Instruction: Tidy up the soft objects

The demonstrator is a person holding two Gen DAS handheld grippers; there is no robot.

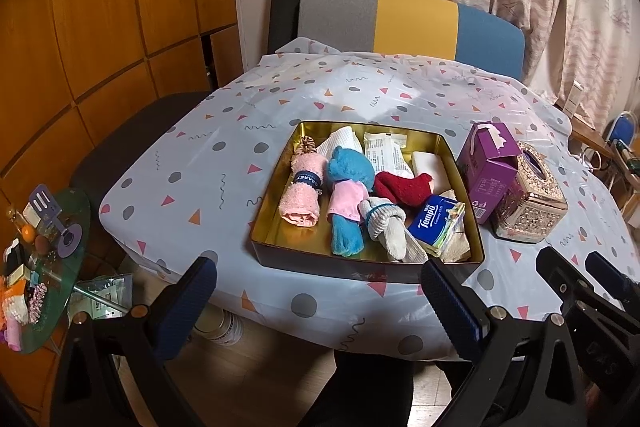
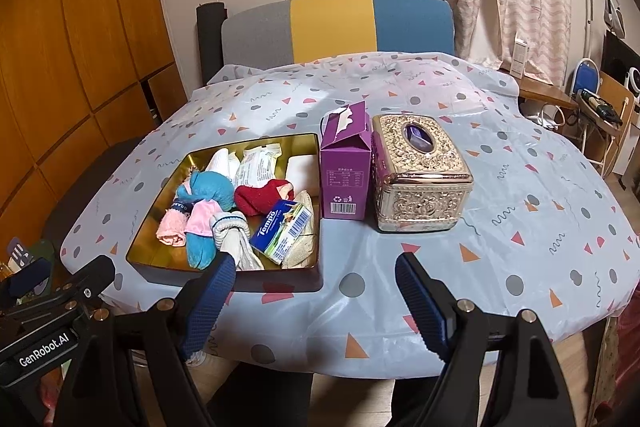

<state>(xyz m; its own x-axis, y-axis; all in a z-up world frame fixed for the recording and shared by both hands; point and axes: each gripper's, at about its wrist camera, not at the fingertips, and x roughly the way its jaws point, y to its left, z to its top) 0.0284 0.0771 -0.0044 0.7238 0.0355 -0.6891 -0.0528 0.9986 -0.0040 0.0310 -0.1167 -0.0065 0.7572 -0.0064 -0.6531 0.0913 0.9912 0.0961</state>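
A gold-lined tin tray [image 1: 276, 223] [image 2: 160, 211] sits on the table and holds soft things: a rolled pink towel [image 1: 302, 193], a blue cloth [image 1: 346, 167] with a pink piece, a red cloth [image 1: 402, 187] [image 2: 260, 197], a white sock bundle [image 1: 384, 223] [image 2: 232, 227], a Tempo tissue pack [image 1: 436, 225] [image 2: 282, 229] and white packets. My left gripper [image 1: 316, 275] is open and empty, held before the table's near edge. My right gripper [image 2: 316, 271] is open and empty, just in front of the tray's near right corner.
A purple carton [image 2: 344, 163] and an ornate gold tissue box [image 2: 420, 171] stand right of the tray. A patterned cloth covers the table [image 2: 520, 227]. A striped chair [image 2: 336, 27] stands behind it. A small green glass side table [image 1: 60, 259] with clutter is at the left.
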